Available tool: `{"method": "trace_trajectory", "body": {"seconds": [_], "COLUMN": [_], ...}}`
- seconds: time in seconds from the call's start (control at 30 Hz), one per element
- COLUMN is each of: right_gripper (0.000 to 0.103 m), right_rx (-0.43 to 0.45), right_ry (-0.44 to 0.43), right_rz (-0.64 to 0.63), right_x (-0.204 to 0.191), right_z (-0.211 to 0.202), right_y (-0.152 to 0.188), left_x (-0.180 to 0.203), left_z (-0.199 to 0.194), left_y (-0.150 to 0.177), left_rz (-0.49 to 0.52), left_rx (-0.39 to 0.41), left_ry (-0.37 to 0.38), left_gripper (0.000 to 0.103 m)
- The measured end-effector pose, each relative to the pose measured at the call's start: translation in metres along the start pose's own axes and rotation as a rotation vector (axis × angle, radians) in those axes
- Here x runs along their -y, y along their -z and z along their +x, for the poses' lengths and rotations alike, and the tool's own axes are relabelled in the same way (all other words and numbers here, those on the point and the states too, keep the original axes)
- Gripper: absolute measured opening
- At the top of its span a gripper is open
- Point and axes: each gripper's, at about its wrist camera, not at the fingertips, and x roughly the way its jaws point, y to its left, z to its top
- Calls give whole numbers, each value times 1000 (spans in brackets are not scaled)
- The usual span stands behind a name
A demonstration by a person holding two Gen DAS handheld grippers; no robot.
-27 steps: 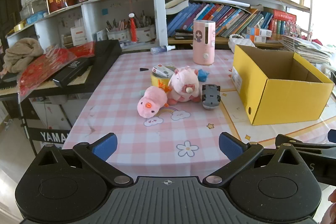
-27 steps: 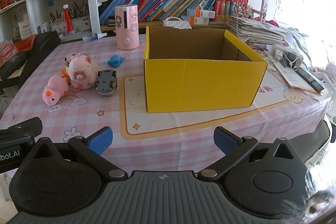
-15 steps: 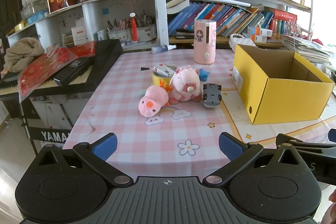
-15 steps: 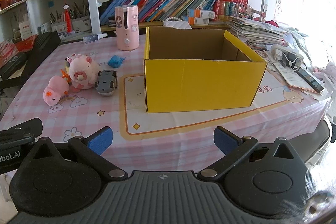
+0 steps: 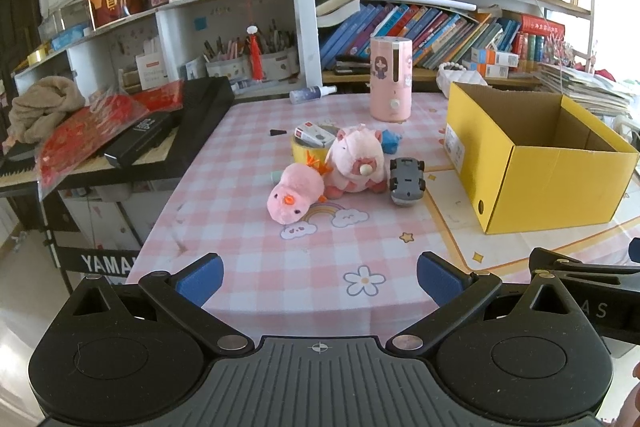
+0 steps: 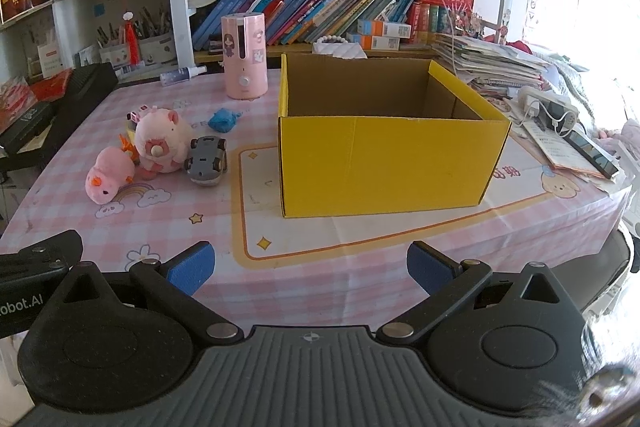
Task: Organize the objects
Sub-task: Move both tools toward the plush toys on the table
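A pink chick plush (image 5: 294, 193) (image 6: 109, 179), a round pink pig plush (image 5: 355, 163) (image 6: 160, 145), a grey toy car (image 5: 406, 181) (image 6: 206, 159), a blue toy (image 5: 390, 141) (image 6: 223, 119) and a yellow tape roll (image 5: 306, 147) with a small box on it lie clustered on the pink checked tablecloth (image 5: 248, 163). An open yellow cardboard box (image 5: 532, 167) (image 6: 384, 155) stands to their right; its inside shows nothing. My left gripper (image 5: 319, 277) is open and empty near the table's front edge. My right gripper (image 6: 310, 267) is open and empty, facing the box.
A pink cylindrical appliance (image 5: 391, 79) (image 6: 245, 57) and a spray bottle (image 5: 312, 93) stand at the table's back. A black keyboard with red bags (image 5: 132, 131) lies left. Bookshelves stand behind. Papers, a phone and a power strip (image 6: 560, 123) lie right of the box.
Both grippers have drifted slightly toward the table; the toys and box look a little nearer. Nothing on the table has moved.
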Motion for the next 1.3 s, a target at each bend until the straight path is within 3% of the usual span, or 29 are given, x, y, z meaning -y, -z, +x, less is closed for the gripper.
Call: {"method": "trace_trajectory", "body": {"seconds": [1.07,1.2,1.3], "right_gripper": [100,91,79], "right_rx": [30,23,15], "right_ry": [-14,-45,-70], "right_rz": [-38,-60,-84], "right_x": [-15,-23,-30], "right_z": [-7,-3,1], "right_y": [-4,-4,-6], "left_x": [-17,-22,-24], "left_z": [-4,0,4], "left_y": [-3,-1,-1], "left_rz": [-36,-43,-43], "left_rx": [3,-5,-14], "left_ry": [23,14,10], "left_gripper": [103,103,103]}}
